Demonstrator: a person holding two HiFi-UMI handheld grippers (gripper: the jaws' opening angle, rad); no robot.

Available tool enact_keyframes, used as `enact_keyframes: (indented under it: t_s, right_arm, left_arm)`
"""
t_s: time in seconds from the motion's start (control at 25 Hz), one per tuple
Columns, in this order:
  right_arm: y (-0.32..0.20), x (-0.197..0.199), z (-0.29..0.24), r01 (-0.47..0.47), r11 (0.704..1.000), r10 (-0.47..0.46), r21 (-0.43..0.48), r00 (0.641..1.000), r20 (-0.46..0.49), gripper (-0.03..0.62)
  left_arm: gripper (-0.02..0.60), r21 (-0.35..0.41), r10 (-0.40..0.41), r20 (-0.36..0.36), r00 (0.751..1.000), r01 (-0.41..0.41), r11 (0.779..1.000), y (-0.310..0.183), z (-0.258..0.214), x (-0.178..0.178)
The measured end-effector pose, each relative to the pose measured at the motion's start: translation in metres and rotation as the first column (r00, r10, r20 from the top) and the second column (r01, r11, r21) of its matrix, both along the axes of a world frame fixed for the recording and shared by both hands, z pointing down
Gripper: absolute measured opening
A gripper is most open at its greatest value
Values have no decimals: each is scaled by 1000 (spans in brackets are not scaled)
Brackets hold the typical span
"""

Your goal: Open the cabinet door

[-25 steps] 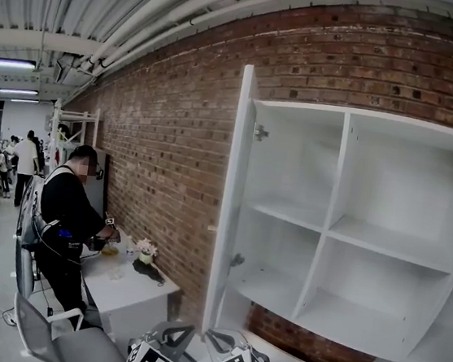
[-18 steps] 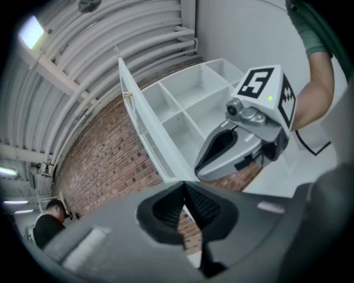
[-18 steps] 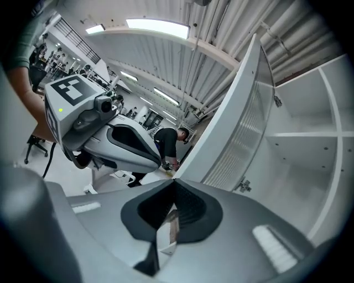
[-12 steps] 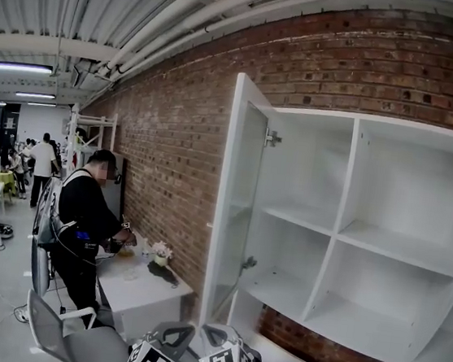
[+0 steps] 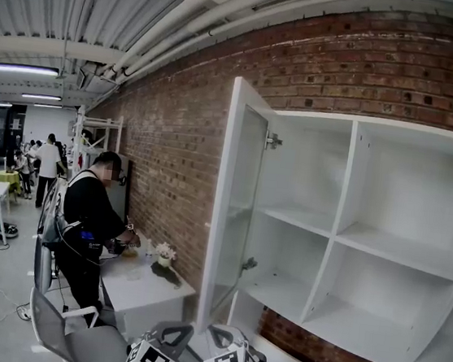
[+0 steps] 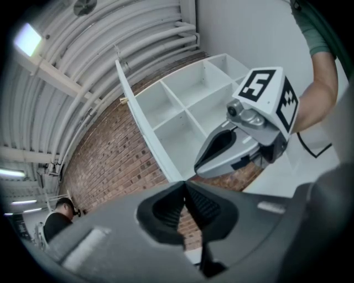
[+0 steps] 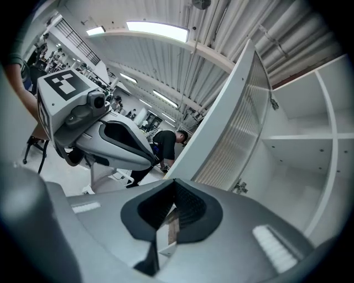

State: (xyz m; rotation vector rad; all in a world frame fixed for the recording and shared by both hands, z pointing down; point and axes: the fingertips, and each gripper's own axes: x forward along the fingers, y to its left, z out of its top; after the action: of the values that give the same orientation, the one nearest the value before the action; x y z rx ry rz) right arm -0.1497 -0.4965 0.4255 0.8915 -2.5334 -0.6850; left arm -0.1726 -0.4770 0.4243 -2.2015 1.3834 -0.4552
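The white cabinet [image 5: 404, 259] stands against the brick wall with empty shelves. Its tall white door [image 5: 233, 210] stands swung out on the left, hinged beside the left compartments, its edge towards me. My two grippers hang side by side low in the head view, in front of the door's lower end and apart from it. The left gripper [image 5: 180, 331] is shut with nothing in it; its tips meet in the left gripper view [image 6: 185, 184]. The right gripper [image 5: 219, 336] is shut and empty too [image 7: 174, 182]. Door [image 7: 232, 119] and shelves [image 6: 185, 108] show beyond the jaws.
A person [image 5: 95, 217] in black bends over a small white table [image 5: 148, 288] with a flower pot, left of the door along the brick wall [image 5: 174, 137]. A grey chair [image 5: 68, 335] stands at the lower left. More people and tables are far back left.
The head view has swung a little, so more of the door's inner face shows. Both grippers stay low in front of the door, hardly moved.
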Motion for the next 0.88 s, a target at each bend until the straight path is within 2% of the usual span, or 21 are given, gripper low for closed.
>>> enact_keyframes:
  t_s: [0.44, 0.88]
  right_arm:
    - [-2, 33, -16, -18, 998, 17, 57, 1000, 9, 3]
    - [-10, 55, -12, -39, 994, 40, 103, 999, -3, 3]
  left_arm:
    - [0, 2, 3, 3, 1000, -3, 1000, -5, -2, 20]
    - [0, 3, -11, -6, 1000, 11, 1000, -14, 3, 19]
